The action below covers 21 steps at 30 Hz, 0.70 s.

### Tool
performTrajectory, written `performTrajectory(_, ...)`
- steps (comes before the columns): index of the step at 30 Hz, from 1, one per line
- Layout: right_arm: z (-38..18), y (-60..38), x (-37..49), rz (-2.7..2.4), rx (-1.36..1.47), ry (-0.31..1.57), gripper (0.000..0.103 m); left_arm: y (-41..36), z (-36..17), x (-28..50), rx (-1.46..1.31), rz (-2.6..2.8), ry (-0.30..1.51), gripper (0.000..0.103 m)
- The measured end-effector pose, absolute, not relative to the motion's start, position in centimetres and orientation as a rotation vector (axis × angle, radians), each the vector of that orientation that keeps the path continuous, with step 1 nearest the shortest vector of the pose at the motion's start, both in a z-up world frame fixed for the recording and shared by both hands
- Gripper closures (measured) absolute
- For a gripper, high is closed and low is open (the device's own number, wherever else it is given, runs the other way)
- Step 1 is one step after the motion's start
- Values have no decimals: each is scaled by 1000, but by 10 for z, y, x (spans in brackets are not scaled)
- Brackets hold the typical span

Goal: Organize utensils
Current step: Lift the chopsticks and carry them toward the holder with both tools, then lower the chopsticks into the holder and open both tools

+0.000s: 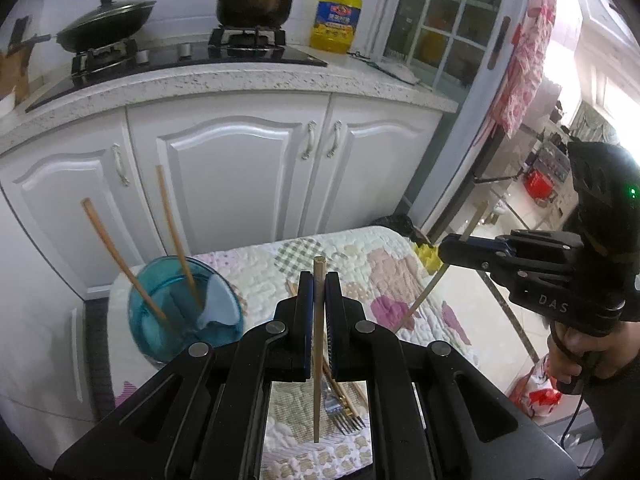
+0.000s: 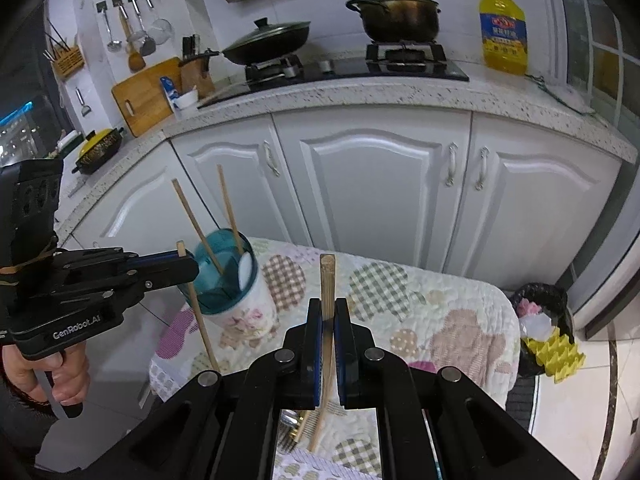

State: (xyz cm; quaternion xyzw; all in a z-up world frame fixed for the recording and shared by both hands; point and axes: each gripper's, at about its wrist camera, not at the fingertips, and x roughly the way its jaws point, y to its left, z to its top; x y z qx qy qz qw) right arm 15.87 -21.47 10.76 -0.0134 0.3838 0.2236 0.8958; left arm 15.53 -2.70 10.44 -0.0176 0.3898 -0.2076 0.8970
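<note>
My left gripper [image 1: 319, 280] is shut on a wooden chopstick [image 1: 317, 392], held nearly upright above the quilted tablecloth [image 1: 360, 264]. My right gripper [image 2: 327, 304] is shut on a second chopstick [image 2: 327, 276], also upright. Each gripper shows in the other's view: the right gripper [image 1: 443, 254] grips its slanted stick [image 1: 424, 296], and the left gripper [image 2: 195, 268] grips its stick [image 2: 202, 328]. A blue-topped floral utensil holder [image 2: 240, 312], seen from above as a holder [image 1: 160, 332], has two chopsticks [image 1: 176, 240] leaning in it. A fork [image 1: 346, 418] lies on the cloth below.
White cabinets [image 2: 372, 184] stand behind the table, under a speckled counter [image 2: 360, 96] with a wok, a pot and a yellow oil bottle [image 2: 503, 28]. A black bin [image 2: 542, 320] with a yellow egg tray sits off the table's right end. A hand [image 2: 64, 376] holds the left gripper's handle.
</note>
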Motion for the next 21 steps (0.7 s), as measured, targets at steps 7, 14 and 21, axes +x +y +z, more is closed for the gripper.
performTrajectory(7,125,-193,161,495,-32,759,99,12,134,158,-89,-373,740,99)
performTrajectory(14,154,-166,166,539,-33,693,99,49,164,169,-114,-313,658,99)
performTrajectory(21,178,-132,175,591,35,597,99,81,171,175,-148,-253,549,99)
